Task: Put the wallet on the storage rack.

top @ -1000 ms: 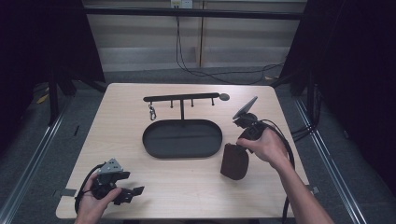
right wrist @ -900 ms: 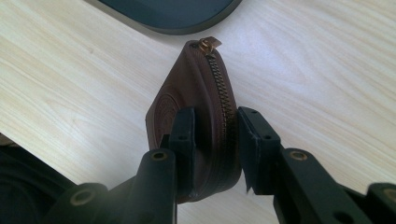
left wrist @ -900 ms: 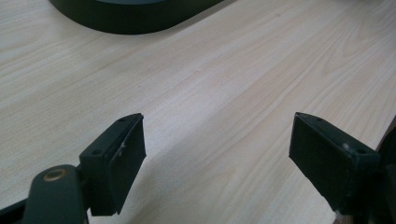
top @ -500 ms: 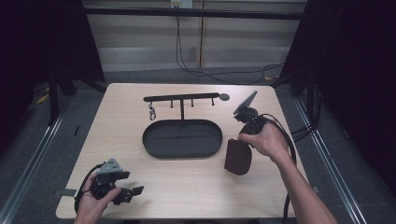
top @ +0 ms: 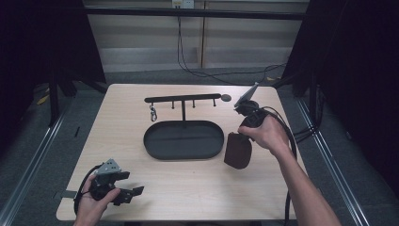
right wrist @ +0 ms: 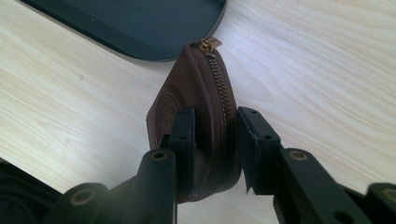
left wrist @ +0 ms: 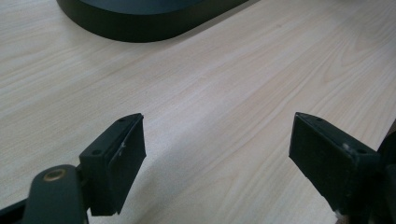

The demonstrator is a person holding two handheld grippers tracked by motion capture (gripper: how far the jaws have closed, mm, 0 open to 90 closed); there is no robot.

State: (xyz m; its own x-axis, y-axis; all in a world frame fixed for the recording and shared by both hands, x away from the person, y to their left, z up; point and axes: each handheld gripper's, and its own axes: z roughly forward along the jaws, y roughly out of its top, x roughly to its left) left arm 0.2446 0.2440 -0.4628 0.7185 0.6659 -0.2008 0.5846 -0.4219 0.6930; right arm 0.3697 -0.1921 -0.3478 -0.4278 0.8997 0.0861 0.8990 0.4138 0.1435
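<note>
A brown leather zip pouch [top: 238,150] hangs just off the table to the right of the black oval tray [top: 184,140]. My right gripper [top: 242,136] is shut on it, pointing down. In the right gripper view both jaws press the pouch [right wrist: 201,102] from either side, its brass zipper facing up and its pull near the tray's rim [right wrist: 140,51]. My left gripper [top: 134,193] rests at the table's near left corner, held in a hand. Its jaws stand wide apart over bare wood in the left gripper view, where the left gripper [left wrist: 217,149] holds nothing.
A black T-shaped rack [top: 182,100] with small pegs rises behind the tray, and a metal clasp [top: 153,113] hangs from its left end. Cables [top: 291,136] trail from the right gripper over the table's right edge. A dark floor surrounds the table.
My right gripper has lifted the pouch and carried it slightly up and toward the tray's right end; the pouch now hangs more upright. The left gripper has stayed put.
</note>
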